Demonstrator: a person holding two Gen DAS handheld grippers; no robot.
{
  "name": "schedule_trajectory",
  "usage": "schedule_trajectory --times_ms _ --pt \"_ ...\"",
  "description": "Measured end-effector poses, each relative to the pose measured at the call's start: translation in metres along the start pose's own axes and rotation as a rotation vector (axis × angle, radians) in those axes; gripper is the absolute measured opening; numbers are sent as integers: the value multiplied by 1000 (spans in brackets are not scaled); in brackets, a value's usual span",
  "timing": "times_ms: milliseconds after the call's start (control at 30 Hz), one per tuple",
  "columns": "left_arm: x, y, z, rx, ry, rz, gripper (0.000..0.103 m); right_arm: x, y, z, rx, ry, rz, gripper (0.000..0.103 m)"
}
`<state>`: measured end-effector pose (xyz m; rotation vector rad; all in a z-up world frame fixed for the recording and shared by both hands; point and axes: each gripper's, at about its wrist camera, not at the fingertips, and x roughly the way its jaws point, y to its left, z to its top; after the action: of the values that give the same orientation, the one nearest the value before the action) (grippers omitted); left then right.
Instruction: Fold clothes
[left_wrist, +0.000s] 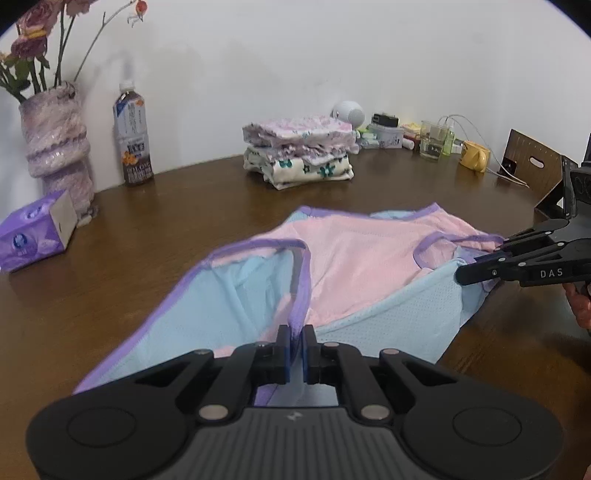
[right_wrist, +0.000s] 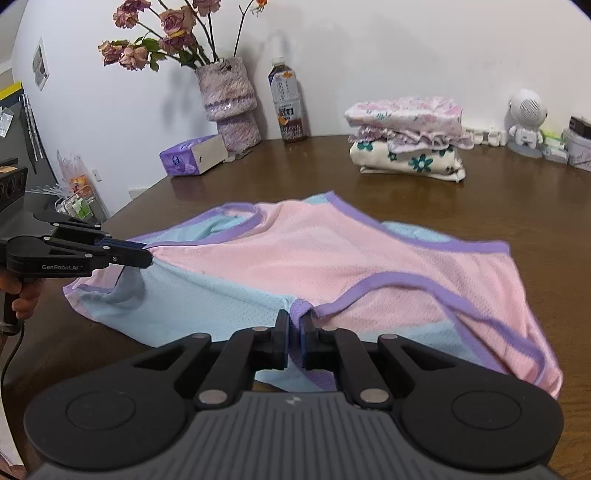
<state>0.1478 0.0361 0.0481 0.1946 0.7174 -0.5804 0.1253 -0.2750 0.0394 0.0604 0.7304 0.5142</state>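
Vase (right_wrist: 229, 99) holds flowers (right_wrist: 162, 33); left gripper (left_wrist: 295, 347) and right gripper (right_wrist: 294, 341) each pinch the vest (right_wrist: 332, 258) between closed fingers.

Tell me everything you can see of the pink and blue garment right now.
The garment is a sleeveless mesh-look top in pink and light blue panels with purple trim along its openings. It lies spread but rumpled on the brown table, in front of a stack of folded clothes. The left gripper is shut on a purple-trimmed edge and the right gripper on another, each lifting its edge slightly. Nothing else touches it.
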Motion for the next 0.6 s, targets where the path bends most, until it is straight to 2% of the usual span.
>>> schedule_trajectory --times_ms 233,400,467,500,600 --pt "10 -7 -7 -10 36 -12 7 7 -10 -4 74 13 42 11" --pt "11 -3 -10 -30 42 8 22 4 -15 1 93 12 63 16" --pt "9 -1 -12 -37 41 9 37 3 -18 2 97 16 65 27" --pt "8 0 -13 -36 42 9 39 2 -18 2 93 16 67 31" --pt "6 3 -17 -32 48 9 40 2 -16 3 79 22 71 31"
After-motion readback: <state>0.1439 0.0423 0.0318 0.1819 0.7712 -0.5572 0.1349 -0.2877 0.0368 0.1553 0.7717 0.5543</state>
